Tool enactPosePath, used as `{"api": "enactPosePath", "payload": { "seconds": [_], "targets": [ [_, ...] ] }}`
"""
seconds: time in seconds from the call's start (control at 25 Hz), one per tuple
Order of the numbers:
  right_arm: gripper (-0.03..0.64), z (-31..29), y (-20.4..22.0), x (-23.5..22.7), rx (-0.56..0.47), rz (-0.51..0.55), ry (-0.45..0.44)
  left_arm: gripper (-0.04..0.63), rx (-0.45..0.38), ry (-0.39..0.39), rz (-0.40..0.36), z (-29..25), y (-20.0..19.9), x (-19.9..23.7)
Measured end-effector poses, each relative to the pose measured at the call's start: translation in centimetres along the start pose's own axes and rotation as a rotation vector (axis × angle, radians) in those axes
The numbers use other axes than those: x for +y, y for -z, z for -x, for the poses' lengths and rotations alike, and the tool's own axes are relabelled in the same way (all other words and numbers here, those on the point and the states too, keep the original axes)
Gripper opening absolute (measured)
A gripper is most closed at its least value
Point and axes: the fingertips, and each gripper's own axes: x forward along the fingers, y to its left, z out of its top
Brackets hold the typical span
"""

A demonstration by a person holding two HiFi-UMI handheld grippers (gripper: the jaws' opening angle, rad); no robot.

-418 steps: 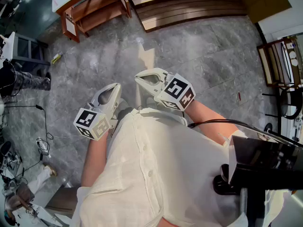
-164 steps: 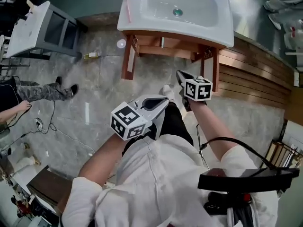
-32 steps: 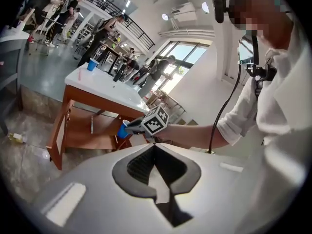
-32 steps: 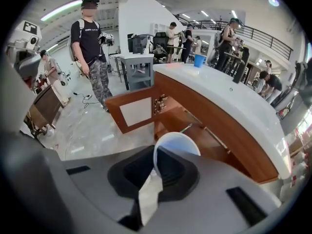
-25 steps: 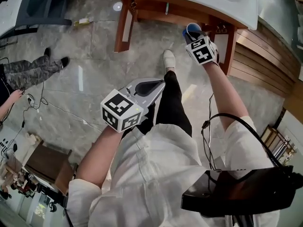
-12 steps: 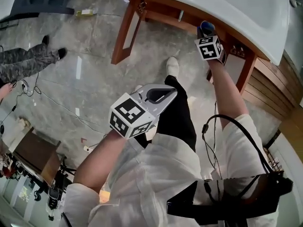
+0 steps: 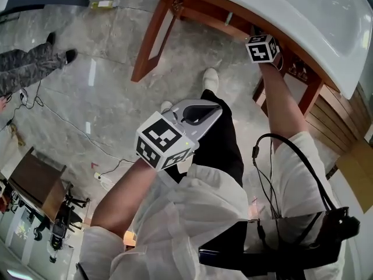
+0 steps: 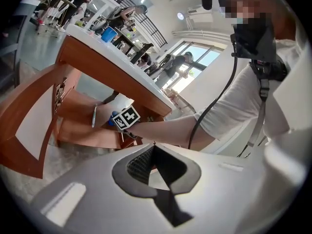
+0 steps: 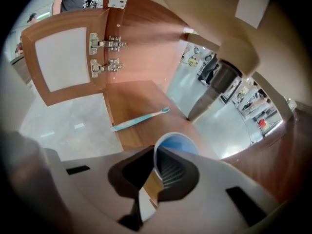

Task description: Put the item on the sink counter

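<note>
A blue cup point(image 9: 179, 143) is pinched by its rim in my right gripper point(image 9: 157, 152), which is shut on it. It hangs just above the wooden shelf point(image 9: 141, 101) under the white sink counter point(image 7: 315, 22). In the head view only that gripper's marker cube point(image 7: 262, 48) shows at the counter's edge; the cup is hidden there. A teal toothbrush point(image 9: 139, 120) lies on the shelf ahead of the cup. My left gripper point(image 8: 154, 145) is shut and empty, held low by my waist point(image 7: 217, 107). From it I see the cup point(image 8: 112, 121) beside the cube.
The drain pipe point(image 9: 214, 89) comes down behind the cup. An open cabinet door point(image 9: 63, 57) with hinges stands left of the shelf. A wooden leg point(image 7: 152, 37) holds up the counter. A person's legs point(image 7: 29, 63) and cables point(image 7: 64, 127) are on the floor at left.
My right gripper has gone further in under the counter, so the blue cup no longer shows in the head view. The left gripper has stayed low and shut.
</note>
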Motion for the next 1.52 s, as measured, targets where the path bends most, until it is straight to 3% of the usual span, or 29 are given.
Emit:
{"api": "enactPosePath", "payload": {
  "seconds": [0.48, 0.6, 0.88, 1.2, 1.28, 1.52],
  "targets": [
    [0.02, 0.6, -0.5, 0.2, -0.025, 0.01, 0.013, 0.005, -0.005, 0.014, -0.004, 0.2, 0.2, -0.2],
    [0.084, 1.0, -0.9, 0.2, -0.038, 0.007, 0.011, 0.006, -0.004, 0.018, 0.002, 0.1, 0.4, -0.2],
    [0.088, 4.0, -0.6, 0.9, -0.024, -0.015, 0.009, 0.005, -0.002, 0.056, -0.024, 0.9, -0.4, -2.3],
    [0.075, 12.3, 0.2, 3.0, -0.048, -0.175, 0.028, 0.005, 0.033, 0.123, -0.09, 3.5, -1.2, -7.1],
    [0.027, 14.9, 0.4, 4.4, -0.052, -0.256, -0.011, 0.006, 0.04, 0.141, -0.106, 4.6, -1.6, -8.4],
    [0.005, 23.8, -0.7, 10.2, -0.089, -0.467, -0.188, 0.006, 0.072, 0.191, -0.179, 8.0, -2.0, -12.8]
  ]
}}
